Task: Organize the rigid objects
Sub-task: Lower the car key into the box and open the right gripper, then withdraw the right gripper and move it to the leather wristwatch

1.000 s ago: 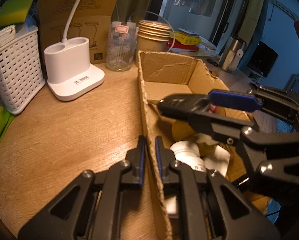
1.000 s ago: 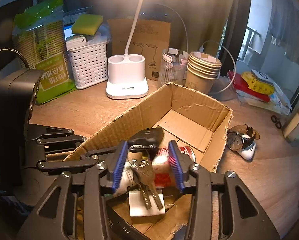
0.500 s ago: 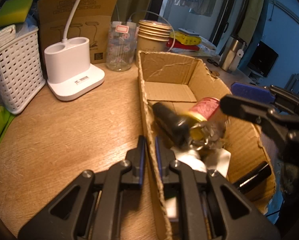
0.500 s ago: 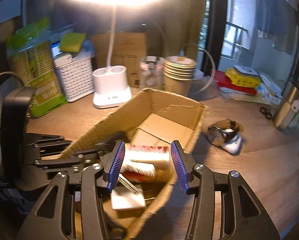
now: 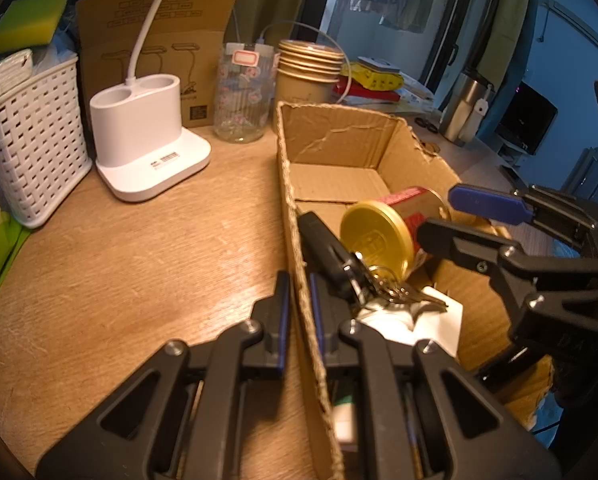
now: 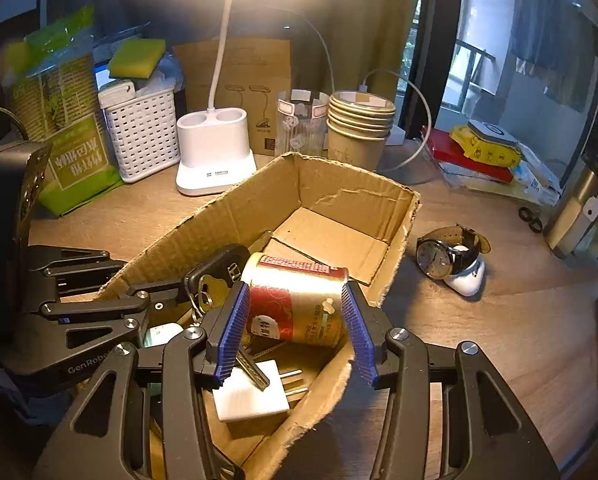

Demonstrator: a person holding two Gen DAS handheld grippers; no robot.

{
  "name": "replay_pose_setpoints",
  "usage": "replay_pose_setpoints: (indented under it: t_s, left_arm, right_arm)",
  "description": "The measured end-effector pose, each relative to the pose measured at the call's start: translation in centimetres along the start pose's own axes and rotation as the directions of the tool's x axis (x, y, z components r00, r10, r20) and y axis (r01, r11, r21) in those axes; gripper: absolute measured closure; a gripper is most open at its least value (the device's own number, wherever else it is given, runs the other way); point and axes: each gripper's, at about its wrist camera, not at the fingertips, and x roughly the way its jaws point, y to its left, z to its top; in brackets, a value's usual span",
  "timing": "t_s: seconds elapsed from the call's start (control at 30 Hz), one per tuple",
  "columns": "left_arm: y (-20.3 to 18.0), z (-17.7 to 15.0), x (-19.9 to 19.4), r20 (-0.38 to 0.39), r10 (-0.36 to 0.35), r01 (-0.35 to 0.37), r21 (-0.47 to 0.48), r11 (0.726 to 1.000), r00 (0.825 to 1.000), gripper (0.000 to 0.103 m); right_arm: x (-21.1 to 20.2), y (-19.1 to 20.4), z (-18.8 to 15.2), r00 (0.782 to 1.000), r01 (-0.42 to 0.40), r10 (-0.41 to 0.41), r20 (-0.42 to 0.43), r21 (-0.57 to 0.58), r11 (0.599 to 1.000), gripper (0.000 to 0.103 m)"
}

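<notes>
Right tool (image 6: 295, 330), jaws apart and empty over the box (image 6: 403, 216), has just dropped the keys (image 6: 215, 280) inside beside the can (image 6: 299, 304); left tool (image 5: 297, 312) clamps the box wall; watch (image 6: 447, 258) remains on the surface.

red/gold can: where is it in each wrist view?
Left wrist: can right of centre, gold lid facing camera, inside the cardboard box, against the car key.
Right wrist: can lower centre, lying on its side in the box.
Shared landmark: white lamp base.

Rough corrugated cardboard box (image 6: 351, 196) with torn edges; inside it, a glossy metal can (image 6: 299, 300) with gold lid; matt wood-grain desk (image 5: 139, 264).
</notes>
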Motion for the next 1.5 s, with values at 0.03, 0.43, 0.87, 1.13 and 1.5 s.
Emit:
replay_pose_setpoints:
  t_s: [0.03, 0.43, 0.87, 1.13, 1.5]
  left_arm:
    - [-0.1, 0.0, -0.1, 0.004, 0.001, -0.001, 0.001, 1.000, 1.000, 0.092]
    - [-0.4, -0.3, -1.2, 0.030, 0.007, -0.007, 0.009, 1.000, 1.000, 0.092]
    - [-0.4, -0.3, -1.1, 0.023, 0.002, -0.003, 0.009, 1.000, 1.000, 0.092]
    - [-0.3, -0.3, -0.8, 0.013, -0.003, 0.003, 0.002, 1.000, 1.000, 0.092]
    - [-0.1, -0.2, -0.6, 0.011, -0.008, 0.008, -0.004, 1.000, 1.000, 0.092]
  right_arm:
    - [-0.1, -0.2, 0.0, 1.000, 0.004, -0.004, 0.004, 0.007, 1.000, 0.053]
    - [-1.9, -5.0, -0.2, 0.995, 0.067, -0.077, 0.061, 0.153, 0.986, 0.045]
    - [0.3, -10.1, -1.4, 0.988, 0.142, -0.153, 0.029, 0.244, 0.959, 0.037]
    - [2.7, -11.5, -1.1, 0.983, 0.181, -0.184, 0.001, 0.190, 0.965, 0.033]
    - [5.9, -13.0, -0.2, 0.980, 0.197, -0.193, -0.047, 0.106, 0.975, 0.033]
